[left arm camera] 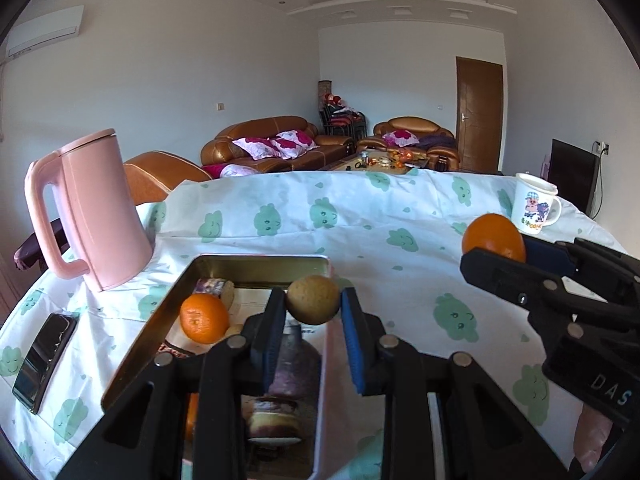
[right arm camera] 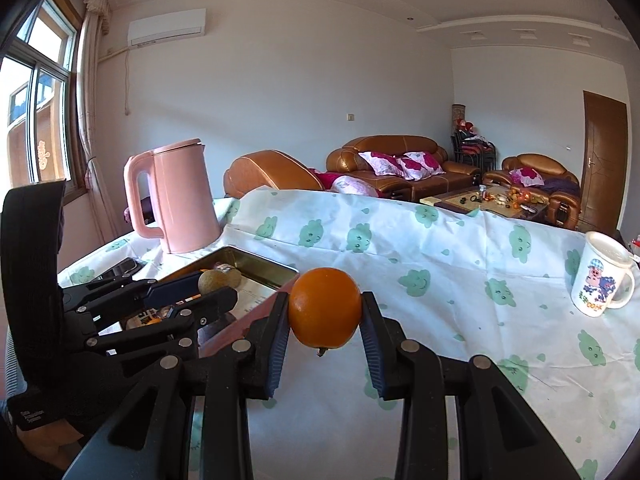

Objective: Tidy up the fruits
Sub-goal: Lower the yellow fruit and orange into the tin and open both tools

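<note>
My left gripper (left arm camera: 313, 300) is shut on a brown-green kiwi (left arm camera: 313, 299) and holds it above the right rim of a gold metal tin (left arm camera: 256, 259). The tin holds an orange (left arm camera: 204, 323) and purple sweet potato pieces (left arm camera: 214, 288). My right gripper (right arm camera: 325, 307) is shut on an orange (right arm camera: 325, 307) and holds it above the cloth, right of the tin (right arm camera: 256, 262). In the left wrist view the right gripper (left arm camera: 494, 254) with its orange (left arm camera: 493, 237) is at the right. In the right wrist view the left gripper (right arm camera: 212, 284) with the kiwi (right arm camera: 211, 281) hangs over the tin.
A pink kettle (left arm camera: 100, 212) stands left behind the tin. A black phone (left arm camera: 45, 362) lies at the left on the cloud-print tablecloth (left arm camera: 360, 220). A white cartoon mug (left arm camera: 534, 209) stands at the far right. Sofas and a coffee table are beyond the table.
</note>
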The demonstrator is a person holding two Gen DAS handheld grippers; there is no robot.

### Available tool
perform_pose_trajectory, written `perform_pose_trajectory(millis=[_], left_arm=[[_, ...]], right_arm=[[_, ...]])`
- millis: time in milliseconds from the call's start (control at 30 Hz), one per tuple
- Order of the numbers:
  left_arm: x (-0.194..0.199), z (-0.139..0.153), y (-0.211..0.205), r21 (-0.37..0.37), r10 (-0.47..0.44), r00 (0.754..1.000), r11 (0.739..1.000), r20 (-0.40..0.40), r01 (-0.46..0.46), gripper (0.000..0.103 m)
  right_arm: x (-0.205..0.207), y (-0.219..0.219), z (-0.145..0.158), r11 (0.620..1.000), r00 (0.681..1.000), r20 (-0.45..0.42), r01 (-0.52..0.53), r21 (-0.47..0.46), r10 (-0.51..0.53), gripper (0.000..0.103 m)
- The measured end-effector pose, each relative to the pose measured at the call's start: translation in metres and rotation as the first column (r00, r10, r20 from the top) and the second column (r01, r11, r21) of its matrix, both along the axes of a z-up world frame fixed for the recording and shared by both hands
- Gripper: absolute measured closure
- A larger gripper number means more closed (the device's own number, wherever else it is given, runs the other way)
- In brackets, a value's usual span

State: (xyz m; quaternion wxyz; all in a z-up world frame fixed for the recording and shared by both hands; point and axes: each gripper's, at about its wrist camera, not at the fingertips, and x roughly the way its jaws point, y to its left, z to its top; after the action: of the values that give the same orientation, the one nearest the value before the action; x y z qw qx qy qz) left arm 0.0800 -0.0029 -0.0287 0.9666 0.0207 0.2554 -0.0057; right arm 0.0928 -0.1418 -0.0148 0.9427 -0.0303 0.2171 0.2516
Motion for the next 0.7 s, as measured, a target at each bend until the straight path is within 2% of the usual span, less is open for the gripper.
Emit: perform_pose_trajectory(millis=[367,700], left_arm=[[0.001,-0.013,0.069,-0.02,0.132,0.989,0.991,-0.061,-0.133,0.074],[0.002,-0.027,0.091,-0.043,0.136,0.983,0.989,-0.127,-0.143,0.073]], right_arm=[[0.008,0.081,-0.002,0.987,0.988,-0.025,-0.155,-0.039,0.154,0.067],[0.017,0.118,-0.02,0.972,0.972,-0.088,-0.224,-0.065,0.218,0.066]])
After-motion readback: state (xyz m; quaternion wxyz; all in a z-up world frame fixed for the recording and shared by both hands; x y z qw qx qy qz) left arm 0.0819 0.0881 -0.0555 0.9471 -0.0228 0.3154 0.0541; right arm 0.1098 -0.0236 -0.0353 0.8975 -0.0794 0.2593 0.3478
